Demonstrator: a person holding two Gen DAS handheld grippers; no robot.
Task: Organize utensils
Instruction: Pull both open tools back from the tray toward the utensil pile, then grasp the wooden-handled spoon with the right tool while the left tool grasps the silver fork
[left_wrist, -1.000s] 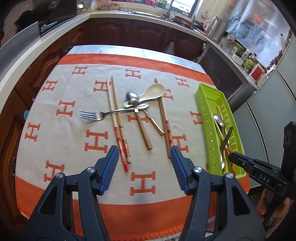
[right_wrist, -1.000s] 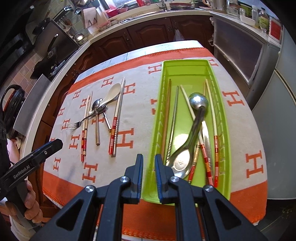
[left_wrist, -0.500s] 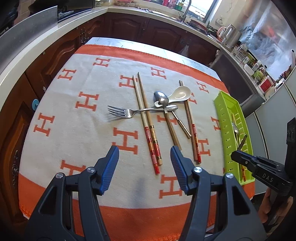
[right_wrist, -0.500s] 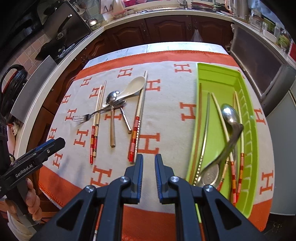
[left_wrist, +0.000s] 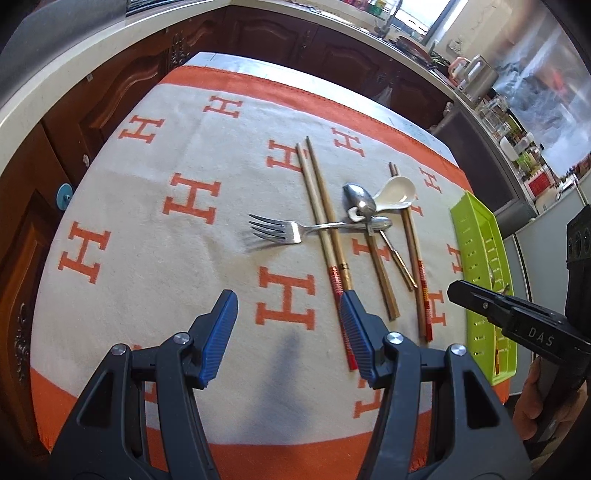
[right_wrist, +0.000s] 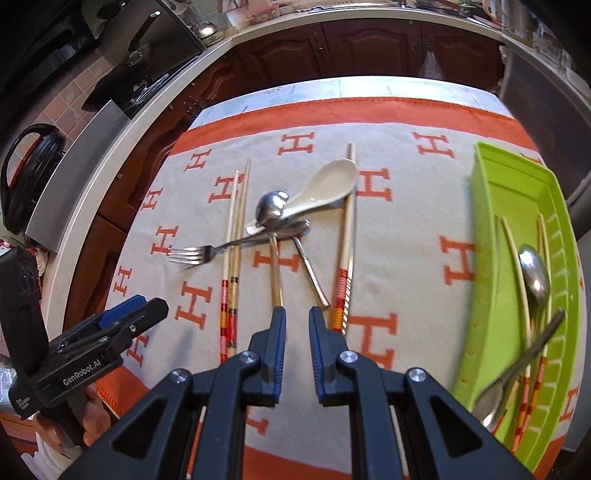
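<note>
Left gripper (left_wrist: 288, 328) wide apart, empty; right gripper (right_wrist: 296, 345) narrowly parted, empty.

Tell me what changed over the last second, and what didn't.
Both grippers swung left. The right gripper, which was over the green tray, now hangs over the loose utensils with jaws slightly wider but empty. The left gripper stays wide open, now nearer the fork. Nothing was grasped or released; every utensil lies where it was.

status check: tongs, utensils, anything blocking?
Left tongs open, empty, above cloth. Right tongs nearly closed, empty. Fork, spoons, chopsticks tangled on cloth; green tray partly loaded. Fork handle crosses chopstick pair.
</note>
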